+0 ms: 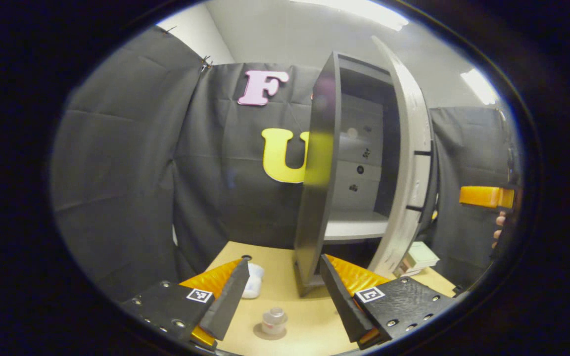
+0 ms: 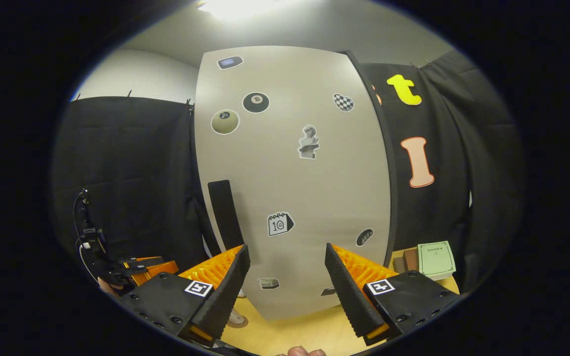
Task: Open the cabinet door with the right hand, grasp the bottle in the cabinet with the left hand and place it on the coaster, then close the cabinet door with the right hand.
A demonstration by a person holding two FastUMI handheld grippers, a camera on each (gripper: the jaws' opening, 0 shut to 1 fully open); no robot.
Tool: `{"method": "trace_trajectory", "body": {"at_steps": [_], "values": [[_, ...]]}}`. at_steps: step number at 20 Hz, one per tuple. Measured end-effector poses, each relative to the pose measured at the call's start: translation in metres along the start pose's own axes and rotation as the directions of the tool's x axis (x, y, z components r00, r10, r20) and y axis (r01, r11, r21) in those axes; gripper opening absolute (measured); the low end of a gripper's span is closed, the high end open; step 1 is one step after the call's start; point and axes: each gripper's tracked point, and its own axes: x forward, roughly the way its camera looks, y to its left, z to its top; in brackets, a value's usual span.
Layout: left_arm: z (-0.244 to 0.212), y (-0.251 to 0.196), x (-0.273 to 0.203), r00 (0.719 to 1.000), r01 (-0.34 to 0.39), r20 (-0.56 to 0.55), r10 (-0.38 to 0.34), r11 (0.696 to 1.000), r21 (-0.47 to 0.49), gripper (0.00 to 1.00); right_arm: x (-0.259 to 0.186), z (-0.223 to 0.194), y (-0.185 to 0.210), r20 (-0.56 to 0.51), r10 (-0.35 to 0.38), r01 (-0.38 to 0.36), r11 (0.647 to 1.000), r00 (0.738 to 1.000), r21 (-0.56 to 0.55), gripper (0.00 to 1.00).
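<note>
A small clear bottle with a grey cap stands upright on a round coaster on the wooden table, low between the fingertips of my open left gripper, which holds nothing. Behind it the cabinet stands with its white door swung open and its inner shelf bare. Farther right a hand holds my right gripper. In the right gripper view, my right gripper is open, facing the stickered door. The door's black handle is just above its left finger, untouched.
A white crumpled object lies on the table left of the cabinet base. A stack of booklets and small boxes sits right of the door; its green booklet is on top. The left gripper is low at the left.
</note>
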Motion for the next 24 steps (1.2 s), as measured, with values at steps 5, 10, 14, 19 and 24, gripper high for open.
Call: {"method": "trace_trajectory", "body": {"at_steps": [5,10,14,19,24], "values": [[0.003,-0.018,-0.010,0.998,0.039,0.044,-0.043,0.995,0.088,0.87,-0.017,-0.012,-0.040,-0.013,-0.101,0.102,0.989,0.995,0.104,0.97],[-0.029,-0.031,-0.006,0.999,0.045,-0.022,-0.042,0.990,0.134,0.87,-0.041,-0.029,-0.071,-0.027,-0.202,0.204,0.962,0.979,0.182,0.97],[-0.048,-0.037,-0.003,0.996,0.054,-0.078,-0.042,0.984,0.168,0.87,-0.055,-0.044,-0.083,-0.046,-0.252,0.257,0.953,0.967,0.164,0.97],[-0.022,-0.049,-0.009,0.998,0.064,-0.013,-0.062,0.990,0.125,0.89,-0.064,-0.047,-0.086,-0.037,-0.288,0.290,0.950,0.957,0.118,0.97],[0.002,-0.047,-0.009,0.998,0.037,0.051,-0.042,0.995,0.093,0.87,-0.077,-0.040,-0.093,0.006,-0.328,0.327,0.944,0.945,0.054,0.97]]}}
